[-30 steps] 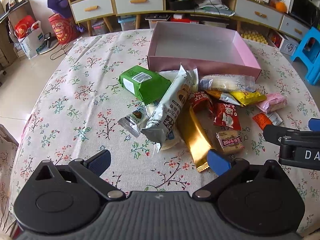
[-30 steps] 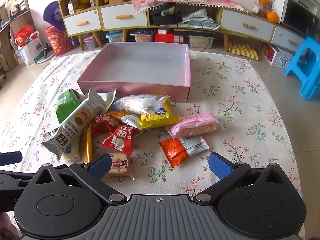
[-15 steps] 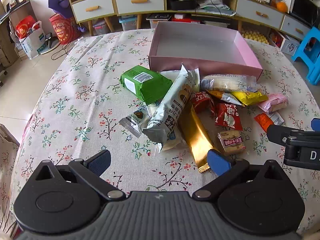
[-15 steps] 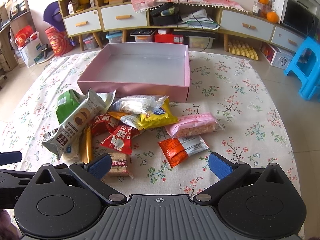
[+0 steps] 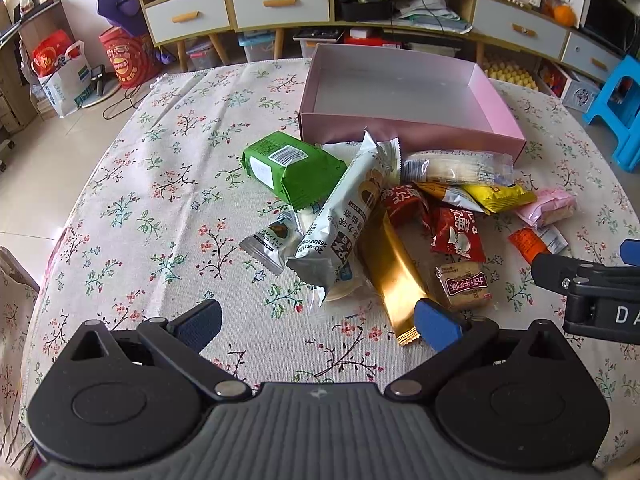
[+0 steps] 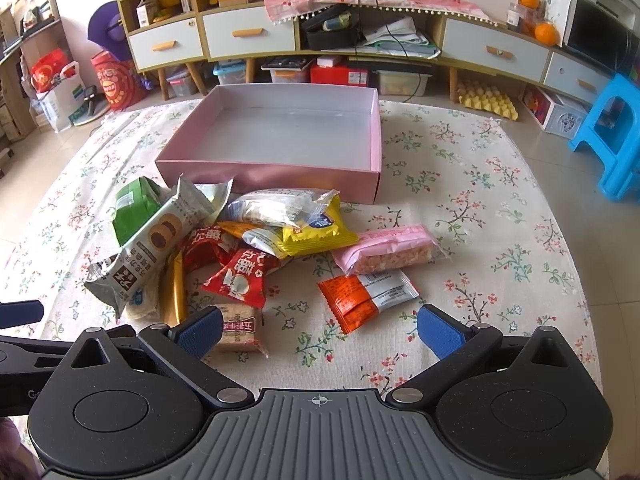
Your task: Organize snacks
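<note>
The table (image 6: 500,216), under a flowered cloth, carries everything, and its round edge falls away close on the right, so a packet nudged that way could slide off. The pink box (image 6: 280,178) sits at the far middle, open and bare inside; its near wall is low, yet a packet carried too low could catch on it and push the box back. The snacks lie in a loose heap just near of that wall, many overlapping, which is the main risk: lifting one may drag or flip its neighbours. The long grey biscuit pack (image 5: 348,220) lies across the green pack (image 5: 294,170) and over the gold bar (image 5: 390,268), so pulling the bar first would likely tip the pile. The clear cracker bag (image 6: 276,210) rests on the yellow packet (image 6: 316,232), and the glossy film there looks slippery, apt to squirt out of a pinch. The pink bar (image 6: 386,248) and the orange packet (image 6: 366,294) lie apart on the right, the safest first picks by my judgement. The small tan biscuit (image 6: 238,328) sits nearest, touching the red packet (image 6: 240,280). The left gripper (image 5: 318,320) hovers near the heap, jaws spread wide and holding nothing; the right gripper (image 6: 318,328) likewise is spread and bare, close beside it, so the two could knock together if both reach in at once
</note>
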The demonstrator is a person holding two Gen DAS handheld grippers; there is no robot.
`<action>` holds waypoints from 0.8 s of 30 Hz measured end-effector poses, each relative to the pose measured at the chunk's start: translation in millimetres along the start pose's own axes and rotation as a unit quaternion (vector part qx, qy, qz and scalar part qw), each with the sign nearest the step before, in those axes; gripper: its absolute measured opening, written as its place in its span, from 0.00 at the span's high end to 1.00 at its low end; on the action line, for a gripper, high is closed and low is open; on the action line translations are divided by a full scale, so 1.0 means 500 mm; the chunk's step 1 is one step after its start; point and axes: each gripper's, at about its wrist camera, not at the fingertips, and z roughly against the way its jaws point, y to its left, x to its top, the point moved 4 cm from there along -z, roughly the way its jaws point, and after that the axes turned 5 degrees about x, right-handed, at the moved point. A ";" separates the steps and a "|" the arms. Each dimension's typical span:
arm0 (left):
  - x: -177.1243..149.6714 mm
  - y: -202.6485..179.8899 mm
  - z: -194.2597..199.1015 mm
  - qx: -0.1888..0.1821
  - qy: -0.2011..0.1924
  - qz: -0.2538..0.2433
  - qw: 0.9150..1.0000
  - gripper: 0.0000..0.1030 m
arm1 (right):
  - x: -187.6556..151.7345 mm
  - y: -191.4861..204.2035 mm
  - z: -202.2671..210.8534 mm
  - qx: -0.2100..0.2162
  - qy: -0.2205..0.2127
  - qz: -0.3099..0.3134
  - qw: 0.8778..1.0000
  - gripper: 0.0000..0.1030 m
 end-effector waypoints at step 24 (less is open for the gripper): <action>0.002 0.016 -0.001 -0.003 0.000 0.007 1.000 0.00 | 0.001 -0.014 -0.007 -0.005 0.006 -0.018 1.000 0.00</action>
